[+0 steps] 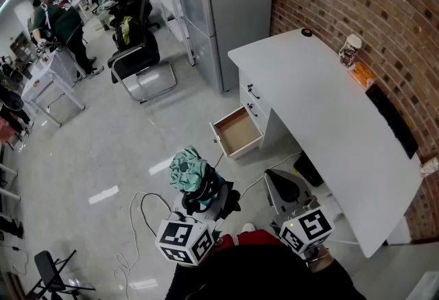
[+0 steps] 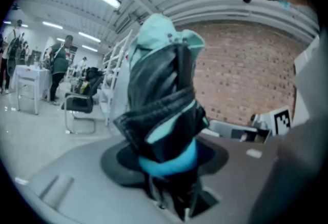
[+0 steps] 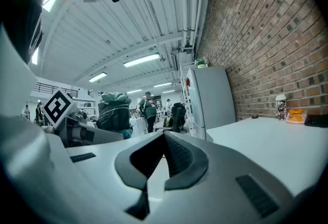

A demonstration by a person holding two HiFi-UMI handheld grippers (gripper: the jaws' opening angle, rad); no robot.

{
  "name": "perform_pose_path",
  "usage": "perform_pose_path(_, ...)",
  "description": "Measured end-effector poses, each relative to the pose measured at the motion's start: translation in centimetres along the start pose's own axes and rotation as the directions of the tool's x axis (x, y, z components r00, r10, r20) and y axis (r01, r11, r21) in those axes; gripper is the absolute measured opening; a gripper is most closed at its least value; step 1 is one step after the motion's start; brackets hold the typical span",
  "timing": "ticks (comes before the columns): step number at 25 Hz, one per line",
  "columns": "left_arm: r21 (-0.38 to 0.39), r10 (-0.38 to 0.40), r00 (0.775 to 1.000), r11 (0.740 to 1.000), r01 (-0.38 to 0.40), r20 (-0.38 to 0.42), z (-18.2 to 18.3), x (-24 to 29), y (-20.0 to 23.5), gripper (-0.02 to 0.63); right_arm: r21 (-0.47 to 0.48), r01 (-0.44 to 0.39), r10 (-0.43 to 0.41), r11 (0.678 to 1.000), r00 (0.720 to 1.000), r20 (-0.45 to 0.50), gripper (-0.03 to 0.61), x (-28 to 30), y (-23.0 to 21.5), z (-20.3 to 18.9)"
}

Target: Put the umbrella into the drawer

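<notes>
The folded umbrella [image 1: 187, 168], teal with black bands, stands upright between the jaws of my left gripper [image 1: 201, 197], which is shut on its lower part. The left gripper view is filled by the umbrella [image 2: 163, 100], its blue end sitting between the jaws of that gripper [image 2: 166, 164]. The open drawer [image 1: 237, 132], empty and wood-lined, juts from the white desk [image 1: 329, 113], ahead of the umbrella and slightly to its right. My right gripper [image 1: 278, 185] hovers near the desk's front, jaws shut with nothing in them [image 3: 164, 138]. The right gripper view also catches the umbrella [image 3: 114, 110] to its left.
A cup [image 1: 350, 50], an orange item [image 1: 361, 75] and a black strip [image 1: 391, 120] lie along the desk's brick-wall side. A grey cabinet [image 1: 219, 10] stands past the desk, a black chair [image 1: 137, 58] to its left. Cables [image 1: 140, 213] trail on the floor. People stand at the far left.
</notes>
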State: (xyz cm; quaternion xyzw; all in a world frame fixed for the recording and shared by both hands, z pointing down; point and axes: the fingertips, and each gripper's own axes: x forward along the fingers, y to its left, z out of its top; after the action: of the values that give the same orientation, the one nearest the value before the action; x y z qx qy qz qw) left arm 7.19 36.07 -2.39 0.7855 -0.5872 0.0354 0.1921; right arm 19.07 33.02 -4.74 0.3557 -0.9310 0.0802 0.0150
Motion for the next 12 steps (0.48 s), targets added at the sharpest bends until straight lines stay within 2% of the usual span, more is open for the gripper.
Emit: perform_pose_path(12,0.018,0.027,1.000,0.999,-0.027,0.003,0.3,0.9,0.0,0.230,0.041,-0.037,0.038,0.998,0.999,-0.038,0.002,-0.3,-1.2,-0.9)
